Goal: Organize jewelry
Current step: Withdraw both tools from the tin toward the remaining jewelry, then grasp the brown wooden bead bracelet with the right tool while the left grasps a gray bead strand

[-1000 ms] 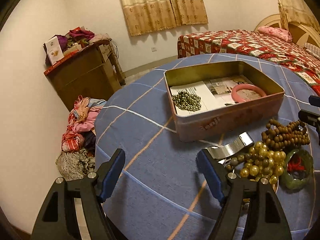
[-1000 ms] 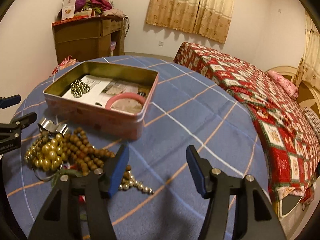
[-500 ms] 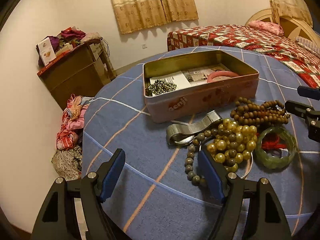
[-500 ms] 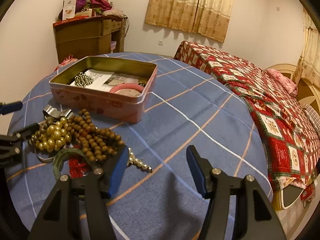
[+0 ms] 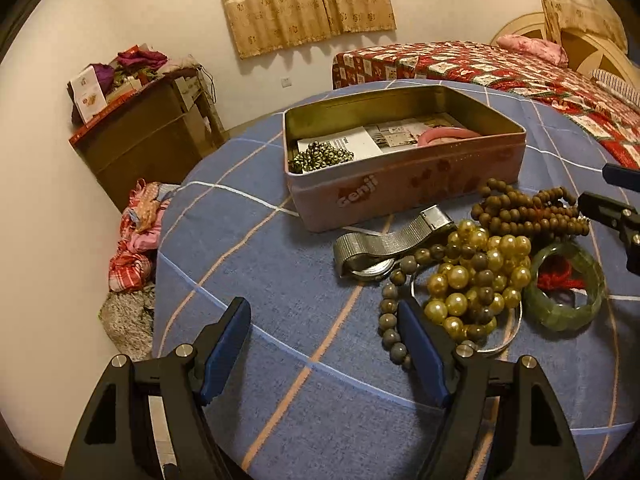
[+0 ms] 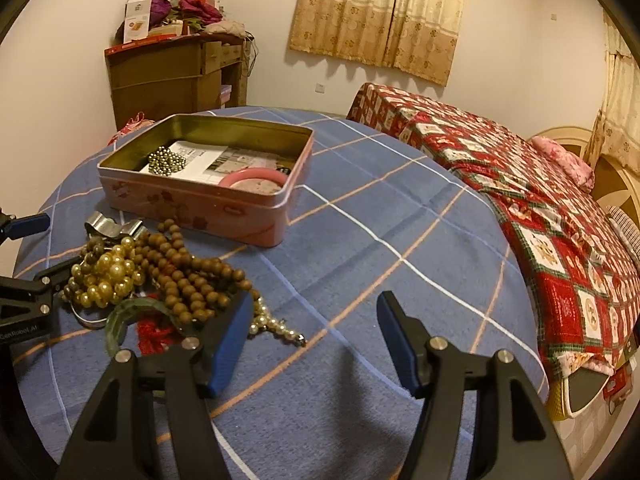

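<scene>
Left tongs (image 5: 324, 344): wide apart, jaws closing a little, nothing between them; the right finger (image 5: 420, 354) overlaps the grey bead strand (image 5: 390, 320) at the pile's near edge, contact unclear.
Right tongs (image 6: 314, 338): apart, jaws opening, holding nothing; the left finger (image 6: 230, 340) sits over the brown beads (image 6: 188, 272) and the pearl strand (image 6: 276, 326), possibly touching.
Pile: on the blue checked tabletop (image 5: 260, 264), just in front of the tin (image 5: 404, 184): mesh watch (image 5: 384, 246), gold beads (image 5: 476, 276), brown beads, green bangle (image 5: 568, 292) around red cord (image 5: 554, 278).
Tin: open, holds a small dark bead cluster (image 5: 320, 156), papers (image 5: 360, 144) and a pink bangle (image 5: 448, 134).
Change, left view: a second ago the tin filled the middle and the pile sat at the right edge; now the pile lies nearer the centre, by the right finger.
Change, right view: the pile has drawn closer to the left finger; the tin is farther up the picture.
</scene>
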A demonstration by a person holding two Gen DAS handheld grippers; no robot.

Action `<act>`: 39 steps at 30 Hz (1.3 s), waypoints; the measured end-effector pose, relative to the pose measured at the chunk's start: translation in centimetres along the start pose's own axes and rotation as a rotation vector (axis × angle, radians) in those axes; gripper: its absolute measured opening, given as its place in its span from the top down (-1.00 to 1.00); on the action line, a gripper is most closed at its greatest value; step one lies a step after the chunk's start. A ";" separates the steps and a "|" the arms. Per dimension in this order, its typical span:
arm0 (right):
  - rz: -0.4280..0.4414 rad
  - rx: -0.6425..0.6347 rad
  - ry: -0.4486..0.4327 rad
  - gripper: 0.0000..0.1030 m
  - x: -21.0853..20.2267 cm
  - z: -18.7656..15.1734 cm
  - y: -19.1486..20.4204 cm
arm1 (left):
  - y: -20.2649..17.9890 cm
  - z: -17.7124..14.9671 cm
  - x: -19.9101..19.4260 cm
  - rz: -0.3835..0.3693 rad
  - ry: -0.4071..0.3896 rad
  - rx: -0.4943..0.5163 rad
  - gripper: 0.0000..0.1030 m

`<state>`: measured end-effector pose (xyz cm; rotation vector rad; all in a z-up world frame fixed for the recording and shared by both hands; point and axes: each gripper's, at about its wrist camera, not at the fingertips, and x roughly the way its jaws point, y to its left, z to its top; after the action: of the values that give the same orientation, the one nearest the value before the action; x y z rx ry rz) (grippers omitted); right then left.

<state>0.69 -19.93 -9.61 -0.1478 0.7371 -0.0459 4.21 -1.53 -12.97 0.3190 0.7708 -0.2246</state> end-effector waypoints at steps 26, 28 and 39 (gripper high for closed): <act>0.219 -0.043 0.059 0.28 2.3 1.7 1.3 | 3.1 1.6 -2.3 -0.105 -0.062 -0.065 0.85; 0.272 -0.042 0.070 0.71 2.1 1.6 1.3 | 3.2 1.5 -2.2 -0.106 -0.062 -0.068 0.85; 0.155 -0.077 -0.090 0.82 -2.3 1.9 1.7 | 3.7 2.4 -4.2 -0.101 -0.113 -0.078 0.85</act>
<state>0.31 -17.76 -6.94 -0.1647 0.6584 0.1358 4.02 1.35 -7.63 0.1925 0.6831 -0.3046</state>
